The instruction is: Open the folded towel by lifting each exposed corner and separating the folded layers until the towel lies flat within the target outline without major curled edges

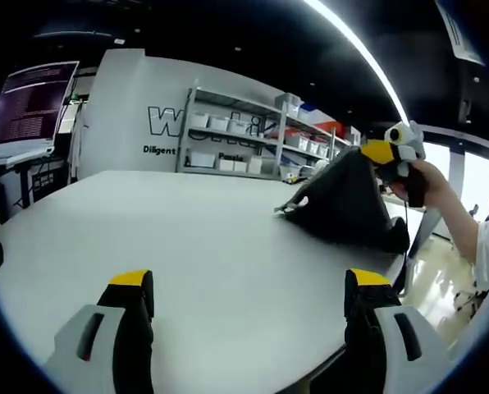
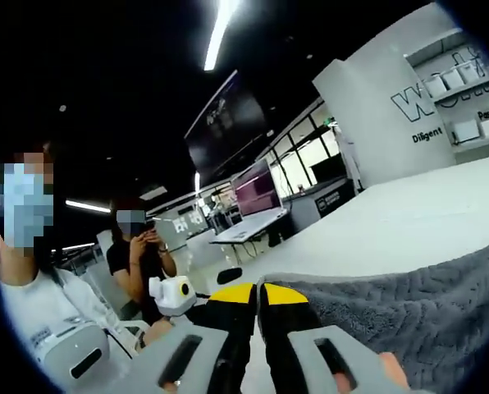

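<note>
Yellow-tipped left tongs [image 1: 249, 287] stand released, jaws wide apart over the bare white worktop [image 1: 187, 238], well apart from the towel [image 1: 347, 205]. That dark grey towel hangs lifted at the worktop's far right edge, peaked like a tent, its lower hem resting on the worktop. At the peak the right tongs [image 1: 388, 152] pinch its corner. Seen in the right gripper view, the right tongs [image 2: 257, 297] are clenched, towel [image 2: 409, 308] beside them.

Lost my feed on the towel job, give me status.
Left hand-held gripper open, low over the white table. Right hand-held gripper shut on the dark grey towel, lifting it into a peak. Towel not yet flat. Nothing in the way.
</note>
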The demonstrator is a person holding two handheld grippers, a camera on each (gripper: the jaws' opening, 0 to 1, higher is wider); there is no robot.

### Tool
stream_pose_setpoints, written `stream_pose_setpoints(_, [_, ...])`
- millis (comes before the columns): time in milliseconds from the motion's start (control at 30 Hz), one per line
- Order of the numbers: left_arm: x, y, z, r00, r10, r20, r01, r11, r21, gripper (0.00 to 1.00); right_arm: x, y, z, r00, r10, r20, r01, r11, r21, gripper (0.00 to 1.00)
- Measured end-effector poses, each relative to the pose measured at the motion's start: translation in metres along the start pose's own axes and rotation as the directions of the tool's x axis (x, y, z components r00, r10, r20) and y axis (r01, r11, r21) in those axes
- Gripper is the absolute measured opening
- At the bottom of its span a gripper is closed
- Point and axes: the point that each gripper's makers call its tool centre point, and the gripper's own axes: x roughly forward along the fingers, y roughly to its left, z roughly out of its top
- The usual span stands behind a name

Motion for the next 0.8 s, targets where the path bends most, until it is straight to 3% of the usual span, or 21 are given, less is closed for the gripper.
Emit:
stream_pose_setpoints(167, [-0.002,0.005,-0.001,1.0,0.015,-0.003,-0.015,1.0,-0.001,0.95,0.021,0.017,-0.013,0.997,0.071,-0.041,-0.071,0.997,0.011,0.0])
stream_pose_setpoints(400, [-0.004,0.011,-0.004,0.999,0.032,-0.011,-0.032,0.999,-0.006,0.95,0.038,0.035,-0.041,0.979,0.15,-0.136,-0.151,0.989,0.004,0.0])
stream_pose_setpoints(667, [0.0,0.014,-0.009,0.999,0.038,-0.026,-0.039,0.999,-0.007,0.95,0.042,0.068,-0.066,0.944,0.254,-0.211,-0.255,0.967,0.02,0.0])
stream_pose_setpoints(800, [0.0,0.017,-0.009,0.998,0.048,-0.027,-0.048,0.999,-0.007,0.95,0.042,0.083,-0.08,0.918,0.297,-0.261,-0.303,0.953,0.018,0.0])
